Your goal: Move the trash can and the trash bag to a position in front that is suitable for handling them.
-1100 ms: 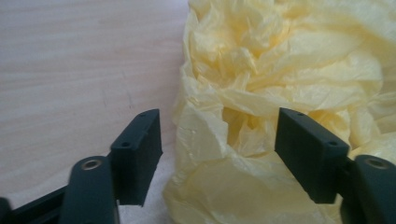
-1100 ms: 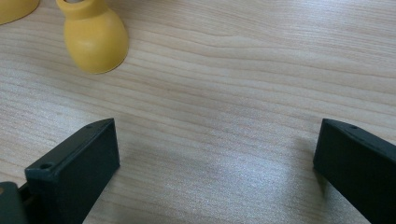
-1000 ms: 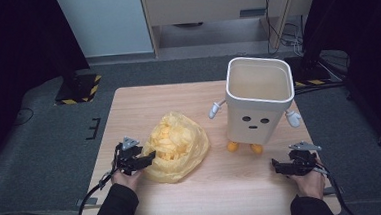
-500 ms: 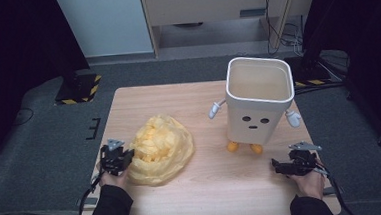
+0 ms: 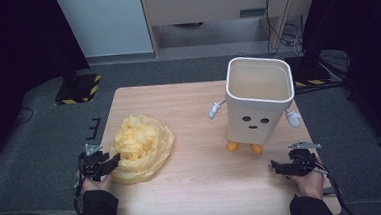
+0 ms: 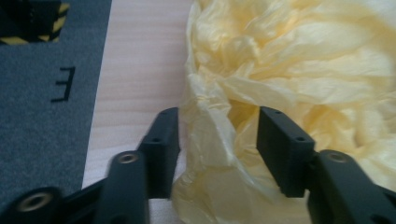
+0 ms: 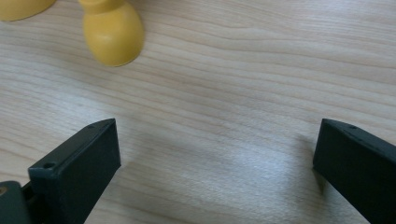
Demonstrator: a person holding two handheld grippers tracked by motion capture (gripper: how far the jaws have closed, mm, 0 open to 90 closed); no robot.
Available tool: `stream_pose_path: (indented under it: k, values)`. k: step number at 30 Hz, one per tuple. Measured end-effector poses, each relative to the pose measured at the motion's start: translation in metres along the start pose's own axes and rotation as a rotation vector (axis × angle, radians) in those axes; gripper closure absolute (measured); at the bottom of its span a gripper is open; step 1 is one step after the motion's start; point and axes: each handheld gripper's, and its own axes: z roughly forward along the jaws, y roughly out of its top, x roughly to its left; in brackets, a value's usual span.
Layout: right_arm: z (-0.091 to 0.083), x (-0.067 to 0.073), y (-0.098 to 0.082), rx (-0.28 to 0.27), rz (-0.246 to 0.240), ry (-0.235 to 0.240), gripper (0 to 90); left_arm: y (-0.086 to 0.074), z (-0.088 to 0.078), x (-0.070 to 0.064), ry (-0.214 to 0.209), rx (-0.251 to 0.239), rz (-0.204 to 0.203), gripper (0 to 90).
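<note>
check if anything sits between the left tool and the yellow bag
Nothing visible does. The left tool has just been opening, and its jaws stand apart with a fold of the yellow bag already between them on the table.

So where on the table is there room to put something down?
The widest bare wood lies between the yellow bag and the white bin, running down to the near edge of the table. The far left corner behind the bag is free too. It's crowded at the bag, where the left tongs sit.
</note>
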Motion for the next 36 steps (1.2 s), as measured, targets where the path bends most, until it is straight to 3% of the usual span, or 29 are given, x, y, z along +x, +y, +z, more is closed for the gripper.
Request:
stream_pose_path:
  k: [3, 5, 8, 9, 12, 13, 15, 20, 21, 23, 26, 27, 30, 31, 33, 34, 36]
  values:
    - [-0.003, 0.0, 0.002, -0.014, 0.003, -0.009, 4.4, 0.002, -0.01, -0.004, -0.007, -0.038, 0.005, 39.5]
    - [-0.008, 0.0, 0.004, -0.052, 0.024, -0.014, 5.6, 0.004, -0.025, -0.01, 0.004, -0.089, 0.024, 35.9]
    - [-0.017, -0.002, 0.009, -0.126, 0.058, 0.0, 7.3, 0.007, -0.035, -0.015, 0.001, -0.124, 0.034, 33.9]
    - [-0.02, -0.002, 0.01, -0.147, 0.066, 0.006, 8.0, 0.012, -0.042, -0.025, -0.01, -0.161, 0.055, 33.7]
    - [-0.03, 0.0, 0.015, -0.215, 0.087, 0.028, 8.1, 0.018, -0.046, -0.038, -0.032, -0.194, 0.083, 31.9]
    - [-0.034, 0.001, 0.018, -0.234, 0.084, 0.03, 7.9, 0.024, -0.048, -0.053, -0.059, -0.208, 0.117, 31.3]
    - [-0.04, 0.005, 0.024, -0.264, 0.046, 0.02, 8.6, 0.031, -0.048, -0.068, -0.091, -0.221, 0.142, 30.0]
    - [-0.053, 0.008, 0.035, -0.323, 0.043, 0.004, 11.6, 0.047, -0.044, -0.101, -0.17, -0.252, 0.166, 27.4]
    - [-0.057, 0.007, 0.037, -0.33, 0.045, 0.004, 12.6, 0.047, -0.044, -0.101, -0.17, -0.252, 0.166, 26.8]
    - [-0.063, 0.003, 0.039, -0.348, 0.047, -0.012, 12.9, 0.058, -0.037, -0.119, -0.221, -0.266, 0.165, 26.7]
    - [-0.072, -0.003, 0.042, -0.381, 0.076, -0.01, 13.5, 0.07, -0.029, -0.141, -0.253, -0.269, 0.206, 26.5]
    - [-0.072, -0.003, 0.042, -0.381, 0.076, -0.01, 13.5, 0.07, -0.029, -0.141, -0.253, -0.269, 0.206, 26.2]
    - [-0.08, -0.009, 0.048, -0.416, 0.093, -0.028, 15.2, 0.085, -0.016, -0.171, -0.301, -0.274, 0.238, 25.7]
    - [-0.08, -0.009, 0.048, -0.416, 0.093, -0.028, 15.2, 0.085, -0.016, -0.171, -0.301, -0.274, 0.238, 25.8]
    - [-0.082, -0.011, 0.054, -0.435, 0.078, -0.02, 19.5, 0.091, -0.009, -0.186, -0.331, -0.268, 0.249, 26.0]
    - [-0.082, -0.011, 0.057, -0.433, 0.077, -0.013, 21.1, 0.097, -0.002, -0.199, -0.359, -0.272, 0.259, 26.5]
    - [-0.082, -0.011, 0.063, -0.445, 0.073, -0.001, 26.1, 0.099, 0.002, -0.205, -0.37, -0.273, 0.256, 27.3]
